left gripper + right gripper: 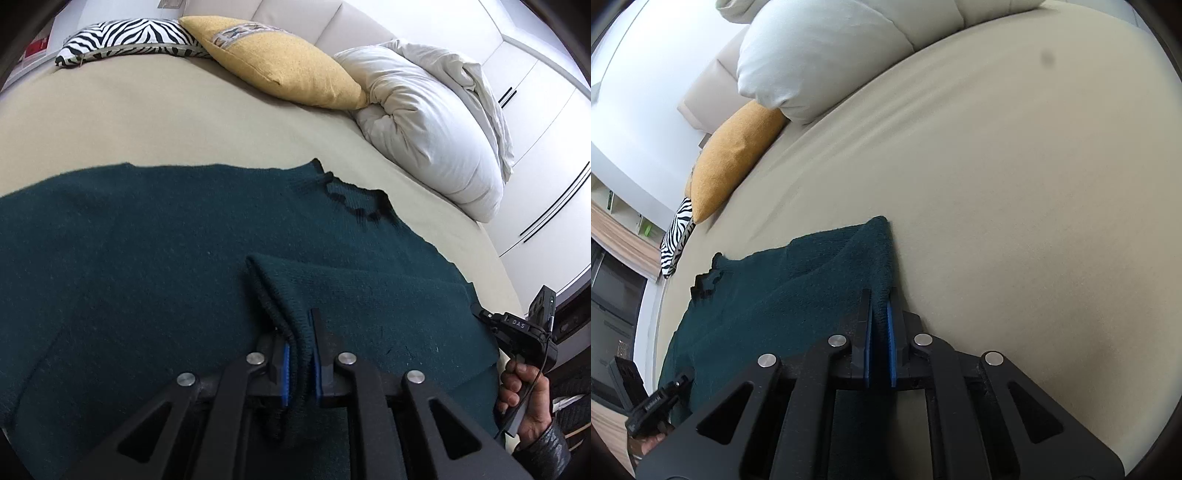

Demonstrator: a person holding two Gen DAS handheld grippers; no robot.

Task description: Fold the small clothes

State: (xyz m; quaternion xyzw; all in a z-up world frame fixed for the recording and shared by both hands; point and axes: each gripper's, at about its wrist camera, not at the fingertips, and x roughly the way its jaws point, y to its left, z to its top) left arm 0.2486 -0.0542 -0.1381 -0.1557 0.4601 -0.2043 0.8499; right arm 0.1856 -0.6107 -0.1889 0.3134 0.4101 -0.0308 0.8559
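A dark green knit sweater [129, 251] lies spread on the beige bed sheet [166, 122], its neckline [354, 199] toward the pillows. My left gripper [297, 332] is shut on a folded part of the sweater, a raised ridge of cloth between the blue pads [285, 365]. My right gripper [879, 306] is shut on the sweater's right edge [875, 258], lifting a fold of it. The right gripper also shows in the left wrist view [524, 332], held by a hand at the sweater's right side.
A yellow cushion [280, 62], a zebra-print cushion [133, 38] and a bunched white duvet [424, 122] lie along the bed's head. White wardrobe doors [546, 110] stand at the right. Bare sheet [1015, 184] stretches beyond the sweater.
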